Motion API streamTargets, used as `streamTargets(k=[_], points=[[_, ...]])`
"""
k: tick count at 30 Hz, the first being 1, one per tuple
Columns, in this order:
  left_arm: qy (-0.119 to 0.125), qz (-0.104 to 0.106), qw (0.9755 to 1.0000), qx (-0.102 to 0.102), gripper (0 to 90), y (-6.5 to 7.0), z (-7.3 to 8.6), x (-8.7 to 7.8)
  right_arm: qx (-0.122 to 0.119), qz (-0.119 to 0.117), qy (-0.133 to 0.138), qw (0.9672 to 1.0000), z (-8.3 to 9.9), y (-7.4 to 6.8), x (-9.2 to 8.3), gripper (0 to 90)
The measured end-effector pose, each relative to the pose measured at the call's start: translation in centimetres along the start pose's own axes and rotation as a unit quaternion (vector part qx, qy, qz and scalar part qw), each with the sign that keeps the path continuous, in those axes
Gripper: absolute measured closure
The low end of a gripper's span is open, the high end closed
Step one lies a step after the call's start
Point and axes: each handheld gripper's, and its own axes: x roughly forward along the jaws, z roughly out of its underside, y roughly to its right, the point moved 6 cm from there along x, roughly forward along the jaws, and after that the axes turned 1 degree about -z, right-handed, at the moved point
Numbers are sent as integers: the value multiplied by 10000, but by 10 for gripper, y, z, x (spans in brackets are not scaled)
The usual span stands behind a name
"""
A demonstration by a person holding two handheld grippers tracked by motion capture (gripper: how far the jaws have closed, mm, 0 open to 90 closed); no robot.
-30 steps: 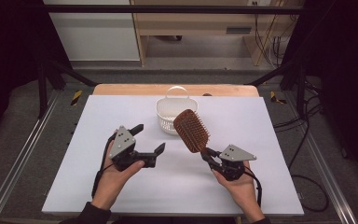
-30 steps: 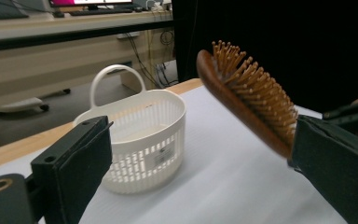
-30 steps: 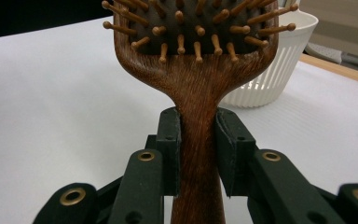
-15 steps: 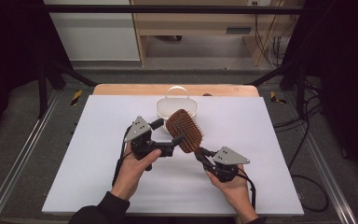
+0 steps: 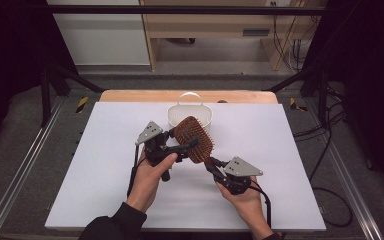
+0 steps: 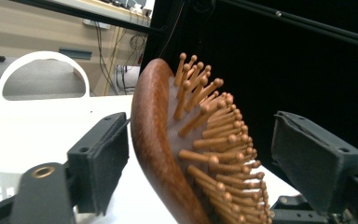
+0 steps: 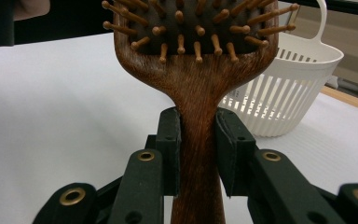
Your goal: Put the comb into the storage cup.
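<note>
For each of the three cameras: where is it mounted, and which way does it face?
High view: above the near table edge, facing forward and down; both forearms, hands, left claw, right claw.
Left gripper view: rides the left claw, looking between its jaws at the hairbrush.
Right gripper view: rides the right claw, shut on the brush handle.
All share the hairbrush and white basket.

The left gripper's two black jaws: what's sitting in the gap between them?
The wooden hairbrush: in the left gripper view its head stands between the left gripper pads, which have just been closing and do not yet touch it.
</note>
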Motion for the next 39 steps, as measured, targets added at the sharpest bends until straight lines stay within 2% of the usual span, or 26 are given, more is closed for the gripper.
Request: streamTargets(k=[2, 4, 5, 7, 9, 12, 16, 18, 19, 28, 29, 30, 31, 33, 34, 36, 39], points=[[13, 77, 9999, -123, 222, 1, 0, 1, -25, 15, -1, 10000, 1, -2, 0, 730], [29, 57, 9997, -229, 245, 1, 1, 2, -27, -3, 3, 10000, 0, -2, 1, 730], [38, 38, 9997, -251, 297, 0, 1, 3, 6, -2, 32, 10000, 0, -3, 2, 730], [39, 27, 9997, -259, 310, 0, 1, 3, 22, -13, 43, 10000, 0, -3, 2, 730], [40, 27, 9993, -368, 342, 0, 1, 5, 33, -40, 68, 10000, -1, -4, 1, 730], [17, -37, 9995, -301, 371, 1, 2, 7, 58, -53, 88, 9999, -2, -5, 2, 730], [71, 69, 9988, -489, 448, 3, 1, 5, 102, -97, 108, 9998, -2, -6, 1, 730], [80, 83, 9988, -476, 461, 5, 0, 5, 92, -96, 109, 9999, -2, -6, 2, 730], [52, 81, 9991, -405, 478, 8, -2, 3, 102, -128, 113, 9998, -1, -7, 2, 730], [88, 129, 9993, -330, 507, 19, -11, 2, 194, -173, 263, 9993, -4, -8, 0, 715], [85, 12, 9999, -143, 510, 20, -14, 2, 278, -178, 276, 9991, -5, -7, -1, 581], [85, 12, 9999, -143, 510, 20, -14, 2, 278, -178, 276, 9991, -5, -7, -1, 581], [122, -35, 9999, -112, 510, 20, -17, 1, 305, -140, 260, 9991, -4, -5, -2, 522], [203, -39, 9995, -218, 509, 17, -22, -1, 363, -10, 189, 9992, -1, -1, -7, 406], [253, -48, 9993, -273, 509, 16, -26, -3, 453, 80, 253, 9986, 2, 6, -14, 326], [289, -80, 9993, -228, 509, 16, -29, -4, 540, 116, 296, 9980, 5, 13, -21, 265], [417, -160, 9989, -139, 509, 18, -39, -10, 585, 464, 248, 9969, 12, 27, -29, 182]])
